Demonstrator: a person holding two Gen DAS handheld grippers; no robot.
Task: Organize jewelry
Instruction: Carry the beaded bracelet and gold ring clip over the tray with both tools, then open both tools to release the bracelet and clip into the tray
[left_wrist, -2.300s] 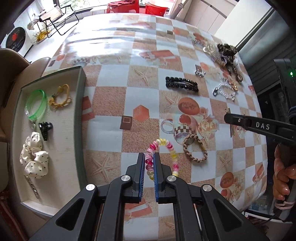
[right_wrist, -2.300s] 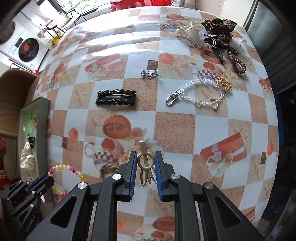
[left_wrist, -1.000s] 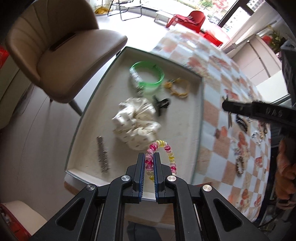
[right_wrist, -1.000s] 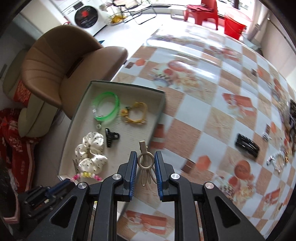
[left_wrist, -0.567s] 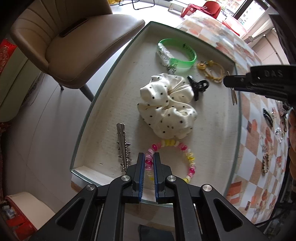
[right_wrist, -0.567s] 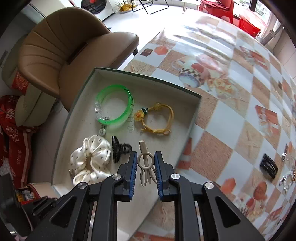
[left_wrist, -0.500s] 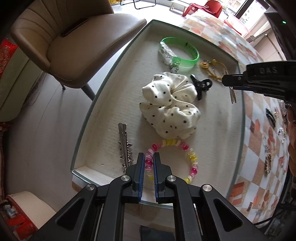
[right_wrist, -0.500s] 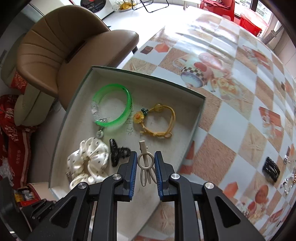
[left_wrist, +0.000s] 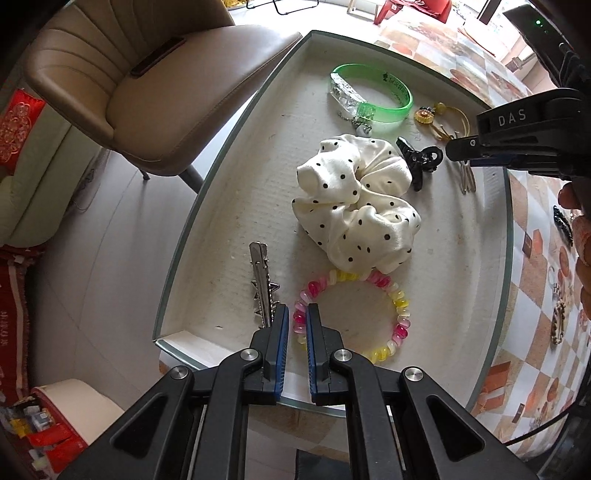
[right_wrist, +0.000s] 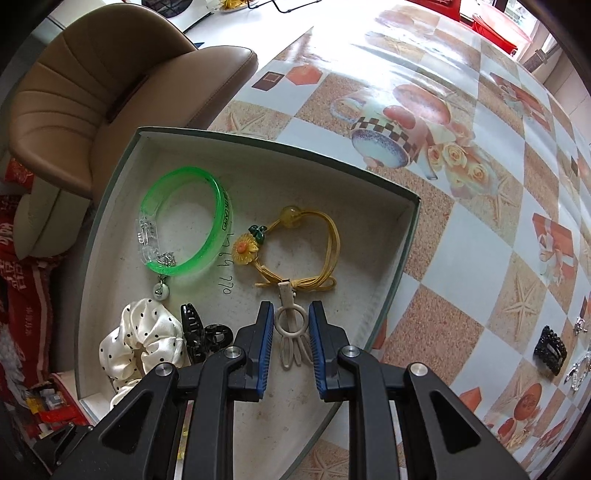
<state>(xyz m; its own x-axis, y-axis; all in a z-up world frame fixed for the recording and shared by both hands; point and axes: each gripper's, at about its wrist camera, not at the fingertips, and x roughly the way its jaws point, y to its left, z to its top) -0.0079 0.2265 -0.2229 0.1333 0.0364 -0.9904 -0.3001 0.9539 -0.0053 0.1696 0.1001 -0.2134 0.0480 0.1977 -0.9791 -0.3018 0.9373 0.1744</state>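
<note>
both grippers over the tray. left gripper pinches the near-left arc of the beaded bracelet; the rest of the loop lies flat on the tray floor, ahead and right of the tips, touching the polka-dot scrunchie. right gripper is spread, with the beige hair clip between its jaws, seemingly not squeezed, long axis along the fingers, tip touching the yellow hair tie. judgement: both pieces look placed; next is opening the left and backing both straight out.
</note>
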